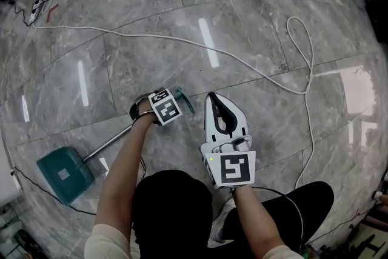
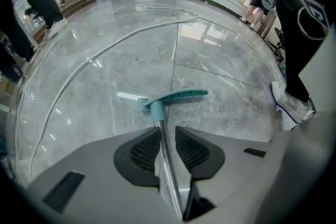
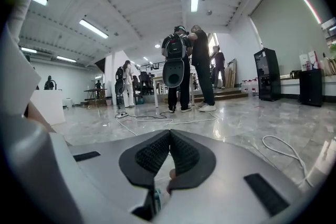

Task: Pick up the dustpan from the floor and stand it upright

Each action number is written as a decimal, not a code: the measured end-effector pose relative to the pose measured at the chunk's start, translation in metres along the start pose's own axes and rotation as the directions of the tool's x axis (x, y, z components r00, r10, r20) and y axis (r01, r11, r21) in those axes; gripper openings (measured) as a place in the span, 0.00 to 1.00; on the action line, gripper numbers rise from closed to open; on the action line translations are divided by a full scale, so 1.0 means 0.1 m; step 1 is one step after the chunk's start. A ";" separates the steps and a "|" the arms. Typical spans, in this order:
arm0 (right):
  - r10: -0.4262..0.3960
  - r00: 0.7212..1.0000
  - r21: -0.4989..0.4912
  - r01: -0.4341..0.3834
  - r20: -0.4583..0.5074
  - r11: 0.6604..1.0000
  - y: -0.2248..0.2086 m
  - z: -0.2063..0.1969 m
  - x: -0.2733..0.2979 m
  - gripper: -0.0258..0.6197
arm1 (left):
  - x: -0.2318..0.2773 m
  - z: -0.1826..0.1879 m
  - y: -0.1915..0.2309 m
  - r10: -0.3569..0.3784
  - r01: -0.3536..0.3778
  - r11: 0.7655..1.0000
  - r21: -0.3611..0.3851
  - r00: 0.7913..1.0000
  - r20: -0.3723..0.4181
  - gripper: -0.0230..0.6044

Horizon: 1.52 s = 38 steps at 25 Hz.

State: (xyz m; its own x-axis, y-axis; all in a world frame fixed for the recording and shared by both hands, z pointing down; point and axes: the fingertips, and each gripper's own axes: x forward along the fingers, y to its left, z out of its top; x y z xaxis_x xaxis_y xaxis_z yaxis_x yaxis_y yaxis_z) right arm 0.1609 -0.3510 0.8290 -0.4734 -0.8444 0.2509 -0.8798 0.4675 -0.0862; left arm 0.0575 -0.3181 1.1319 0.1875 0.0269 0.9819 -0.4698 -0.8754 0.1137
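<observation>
The teal dustpan lies flat on the marble floor at the lower left of the head view. Its metal pole runs up and right to a teal grip. My left gripper points steeply down over the pole's upper end. In the left gripper view its jaws straddle the pole, just short of the teal grip. A thin gap shows beside the pole, so the gripper is open. My right gripper hovers to the right, pointing forward and shut on nothing.
A long white cable loops across the floor beyond both grippers, and a dark cable runs by the dustpan. Several people stand far off in the right gripper view, near a black cabinet. My own knees fill the bottom of the head view.
</observation>
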 end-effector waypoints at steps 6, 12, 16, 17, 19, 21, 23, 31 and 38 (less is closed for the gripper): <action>-0.021 0.998 0.003 0.021 0.053 1.000 -0.01 0.04 -0.02 0.07 | 0.03 -0.01 0.03 -0.007 0.008 1.000 -0.007 1.000 0.009 0.14; -0.029 0.998 -0.010 0.030 0.059 1.000 -0.05 0.06 -0.03 0.07 | 0.01 -0.01 0.07 0.002 0.002 0.997 -0.072 0.998 0.062 0.13; -0.023 0.998 -0.019 0.024 0.052 1.000 -0.03 0.00 -0.01 0.07 | -0.02 0.03 0.06 -0.013 0.018 0.997 -0.077 0.998 0.069 0.05; -0.019 0.998 -0.019 0.020 0.053 1.000 -0.02 -0.01 0.01 0.07 | -0.04 0.05 0.08 -0.003 0.008 0.998 -0.067 0.997 0.077 0.05; -0.012 0.999 -0.018 0.013 0.051 1.000 -0.02 -0.03 0.04 0.07 | -0.13 0.12 0.13 0.028 -0.021 0.998 -0.058 0.993 0.114 0.05; -0.010 0.999 -0.018 0.011 0.045 1.000 -0.04 -0.06 0.08 0.07 | -0.23 0.19 0.20 0.057 -0.047 0.997 -0.066 0.987 0.153 0.05; -0.007 0.999 -0.015 0.008 0.043 1.000 -0.05 -0.07 0.12 0.07 | -0.26 0.16 0.24 0.058 -0.047 0.996 -0.073 0.988 0.146 0.05; 0.014 1.000 -0.008 -0.014 0.022 1.000 0.05 -0.19 0.18 0.07 | -0.03 -0.10 0.19 0.045 -0.041 0.996 -0.074 0.998 0.044 0.11; 0.007 1.000 -0.012 -0.007 0.018 1.000 0.04 -0.17 0.18 0.07 | -0.03 -0.01 0.00 -0.070 0.072 0.996 -0.052 0.997 0.032 0.27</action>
State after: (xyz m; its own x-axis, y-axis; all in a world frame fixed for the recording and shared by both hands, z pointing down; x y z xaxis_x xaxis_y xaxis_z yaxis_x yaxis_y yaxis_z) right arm 0.1499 -0.3601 0.8491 -0.4801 -0.8459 0.2325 -0.8760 0.4761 -0.0767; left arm 0.0558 -0.3179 1.1288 0.2476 0.0729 0.9661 -0.4996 -0.8447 0.1918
